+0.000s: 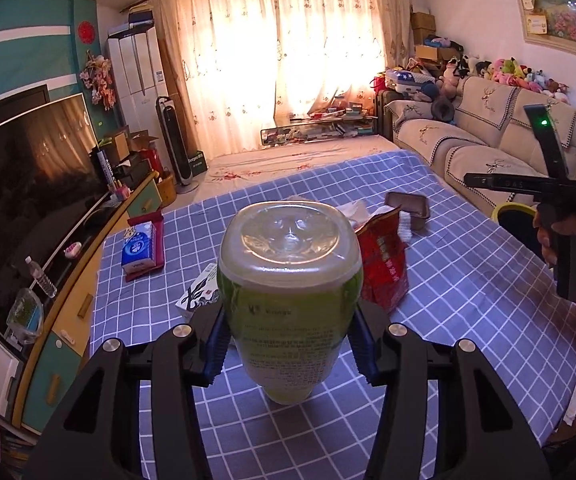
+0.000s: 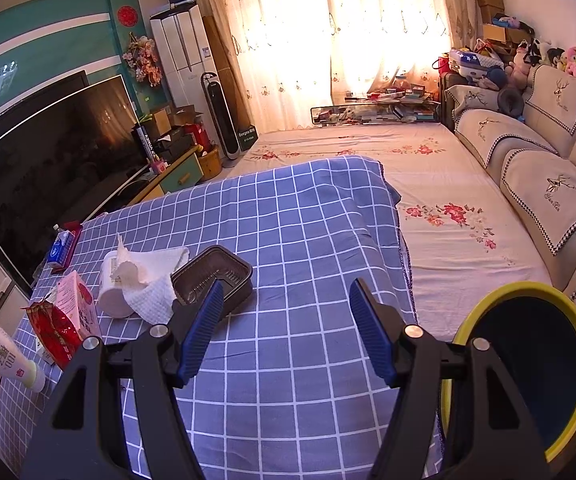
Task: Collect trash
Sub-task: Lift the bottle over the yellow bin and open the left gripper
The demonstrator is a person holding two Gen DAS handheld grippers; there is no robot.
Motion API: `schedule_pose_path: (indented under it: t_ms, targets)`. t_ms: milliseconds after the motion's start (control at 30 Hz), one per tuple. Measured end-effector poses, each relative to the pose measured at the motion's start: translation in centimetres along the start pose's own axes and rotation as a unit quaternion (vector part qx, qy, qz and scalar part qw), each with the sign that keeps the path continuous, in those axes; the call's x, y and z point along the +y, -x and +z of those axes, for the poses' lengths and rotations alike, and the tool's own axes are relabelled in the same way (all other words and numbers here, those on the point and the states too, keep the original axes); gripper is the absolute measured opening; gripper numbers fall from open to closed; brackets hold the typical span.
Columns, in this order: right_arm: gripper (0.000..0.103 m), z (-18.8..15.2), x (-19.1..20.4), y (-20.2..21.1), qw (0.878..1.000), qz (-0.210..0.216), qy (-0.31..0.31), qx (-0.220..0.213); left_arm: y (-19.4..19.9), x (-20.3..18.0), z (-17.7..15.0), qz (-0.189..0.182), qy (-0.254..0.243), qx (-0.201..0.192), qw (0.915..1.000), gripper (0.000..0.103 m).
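Gripping a green-labelled plastic bottle (image 1: 290, 304) between its blue pads, the left gripper (image 1: 290, 344) holds it base-forward above the checked bench (image 1: 468, 300); no earlier frame is given, so only the clamp shows. Beyond those jaws lie a red snack bag (image 1: 384, 268) and a dark plastic tray (image 1: 408, 206). The right gripper (image 2: 286, 328) hangs with jaws released, nothing between them, the tray (image 2: 216, 276) just ahead to their left and a yellow-rimmed bin (image 2: 528, 364) at their right.
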State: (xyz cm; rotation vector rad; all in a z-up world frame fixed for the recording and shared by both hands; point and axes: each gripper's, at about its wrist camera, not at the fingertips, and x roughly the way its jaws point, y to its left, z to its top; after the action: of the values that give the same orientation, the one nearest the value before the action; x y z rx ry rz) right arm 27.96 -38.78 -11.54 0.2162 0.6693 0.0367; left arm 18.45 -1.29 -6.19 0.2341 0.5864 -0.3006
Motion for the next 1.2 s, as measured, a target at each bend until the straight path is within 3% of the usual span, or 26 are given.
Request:
schedule_pose_path:
  t_ms: [267,433,700,867,1033,1200]
  targets:
    - [0.063,0.5,-0.5,1.0,1.000,0.007,-0.009,-0.016,2.5,-3.1,1.8,-0.047,-0.012,-0.015,0.9987,0.051]
    - [0.063,1.5,-2.7,4.6,0.997,-0.005,-0.040,-0.061,2.5,-7.3,4.1,-0.102,-0.036,-0.021,0.9940,0.051]
    - [0.063,1.2,-9.9,13.3,0.986,-0.110,-0.060,-0.111,-1.7,-16.7,8.9,-0.220,-0.079,-0.012,0.9723,0.051]
    - [0.065,-1.7,-14.9,16.7,0.977,-0.169,-0.077,-0.105,-5.2,-23.7,12.1,-0.285,-0.094,-0.003,0.9538,0.051]
    - [0.065,-4.7,-19.0,17.6,0.971,-0.195,-0.113,-0.084,-9.4,-31.2,13.7,-0.314,-0.111,0.022,0.9428,0.051]
    - [0.065,-6.6,-22.0,17.4,0.965,-0.208,-0.144,-0.069,-15.6,-39.3,13.7,-0.329,-0.126,0.076,0.9327,0.051]
